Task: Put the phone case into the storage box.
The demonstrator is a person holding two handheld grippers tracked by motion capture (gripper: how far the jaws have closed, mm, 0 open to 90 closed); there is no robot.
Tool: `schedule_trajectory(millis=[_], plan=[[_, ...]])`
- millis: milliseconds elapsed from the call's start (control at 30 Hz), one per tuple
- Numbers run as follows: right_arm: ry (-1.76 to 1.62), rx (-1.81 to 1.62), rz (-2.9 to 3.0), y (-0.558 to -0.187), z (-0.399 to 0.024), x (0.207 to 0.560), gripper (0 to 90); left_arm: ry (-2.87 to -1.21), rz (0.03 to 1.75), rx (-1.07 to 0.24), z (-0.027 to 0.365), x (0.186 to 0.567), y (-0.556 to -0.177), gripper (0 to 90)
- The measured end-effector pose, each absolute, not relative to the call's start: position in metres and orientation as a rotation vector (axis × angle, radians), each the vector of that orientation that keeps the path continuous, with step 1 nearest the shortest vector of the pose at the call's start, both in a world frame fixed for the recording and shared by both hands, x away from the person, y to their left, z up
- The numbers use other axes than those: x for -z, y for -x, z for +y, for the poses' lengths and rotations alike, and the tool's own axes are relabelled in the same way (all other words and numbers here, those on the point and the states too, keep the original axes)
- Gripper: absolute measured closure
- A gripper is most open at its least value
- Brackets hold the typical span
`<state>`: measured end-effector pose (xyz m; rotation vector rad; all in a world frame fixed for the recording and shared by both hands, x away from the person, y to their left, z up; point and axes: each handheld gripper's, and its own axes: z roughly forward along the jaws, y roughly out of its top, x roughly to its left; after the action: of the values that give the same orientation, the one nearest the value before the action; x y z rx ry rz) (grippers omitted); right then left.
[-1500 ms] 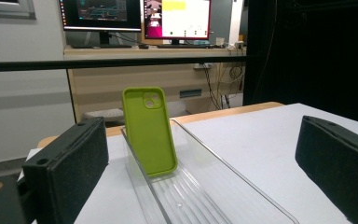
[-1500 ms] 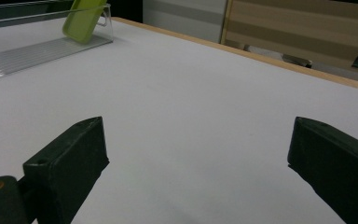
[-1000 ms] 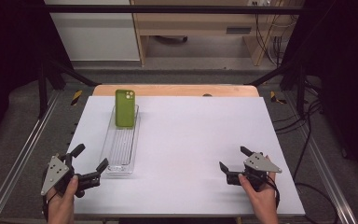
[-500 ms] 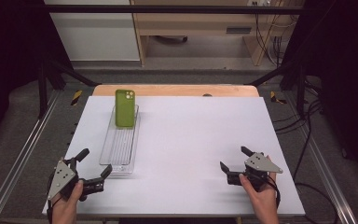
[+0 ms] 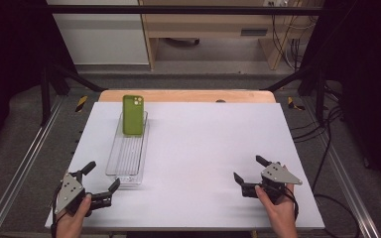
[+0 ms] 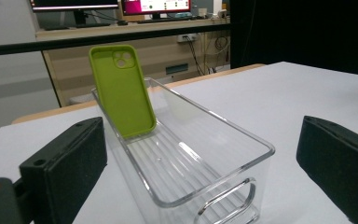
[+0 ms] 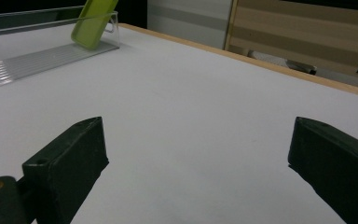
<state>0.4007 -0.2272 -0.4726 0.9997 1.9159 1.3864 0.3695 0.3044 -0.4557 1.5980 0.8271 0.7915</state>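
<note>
So far nothing is in your grip: the green phone case (image 5: 133, 115) stands tilted at the far end of the clear bin (image 5: 128, 157), its lower edge on the ribbed floor and its back leaning on the far wall, camera cutout uppermost. Judging from that, the work has barely begun — the approach is set up, the grasp itself is all ahead of you.

The case looks like soft matte silicone, a thin shell with rounded corners and a raised lip, likely to flex if you pinch it across the open face. The bin is hard, glossy transparent plastic — long, narrow, straight-walled, with a ridged bottom and a slot handle cut into the near end, which the left gripper view shows just in front of your tongs.

Your left tongs (image 5: 98, 182) sit at the near left corner of the surface (image 5: 208, 144), spread wide, close to the bin's near end and pointed along its length toward the case (image 6: 122, 91). Your right tongs (image 5: 250, 175) rest low at the near right, also spread wide, holding nothing, well apart from the bin.

The surface is a smooth, pale, matte sheet over a wooden top whose bare edge shows along the far side. Beyond it lie grey floor, metal rails and dark frame legs.
</note>
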Motion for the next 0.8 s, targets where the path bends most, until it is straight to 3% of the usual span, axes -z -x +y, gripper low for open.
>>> schedule_trajectory(millis=[800], plan=[[-0.934,-1.377,1.794,-0.387,-0.252,0.472,3.3,-1.596,0.846,-0.754,0.315,0.466,-0.377,1.7]])
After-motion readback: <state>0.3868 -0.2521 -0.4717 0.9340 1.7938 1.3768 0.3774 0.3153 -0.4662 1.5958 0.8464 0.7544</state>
